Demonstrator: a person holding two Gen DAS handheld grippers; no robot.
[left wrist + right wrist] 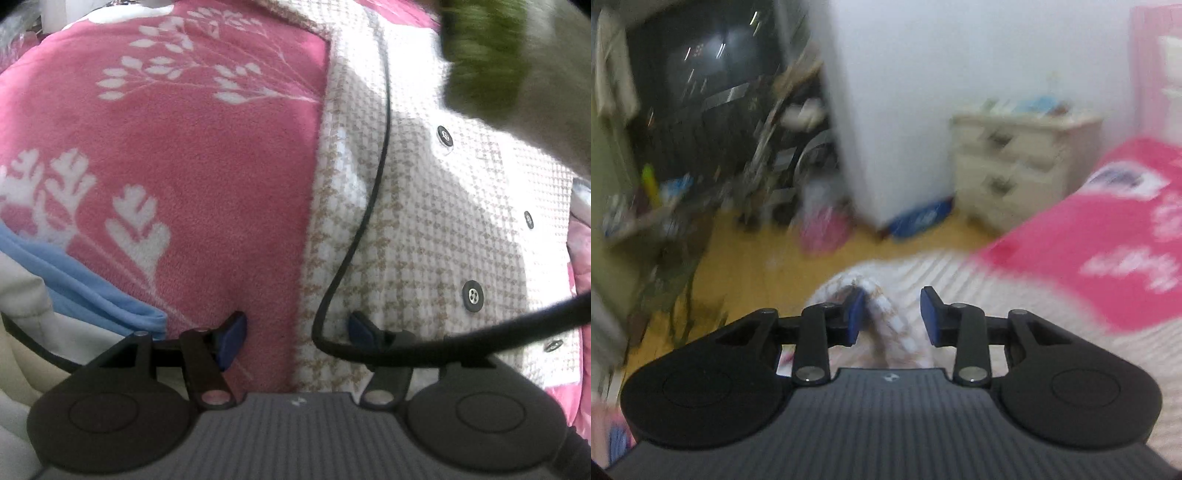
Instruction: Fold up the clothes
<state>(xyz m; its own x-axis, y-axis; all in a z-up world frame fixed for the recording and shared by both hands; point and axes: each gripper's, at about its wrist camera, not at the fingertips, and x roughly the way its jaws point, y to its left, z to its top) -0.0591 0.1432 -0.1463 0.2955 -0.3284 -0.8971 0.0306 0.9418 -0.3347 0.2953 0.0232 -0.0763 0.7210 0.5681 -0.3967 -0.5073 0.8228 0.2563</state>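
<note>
Left gripper point(295, 332) jaws released; right gripper point(892, 317) jaws parted around checked garment point(886, 317). Risk: fold springs open once freed.

This is a lived-in bedroom in a home. A bed point(1052, 254) under a pink fleece blanket with white leaf prints point(166, 155) fills the right side, and a cream chest of drawers point(1015, 166) stands against the white wall point(960, 55) near the bed's far corner. Across the yellowish floor point(757, 266), cluttered shelves and household odds and ends point(768, 147) crowd a dark corner.
</note>
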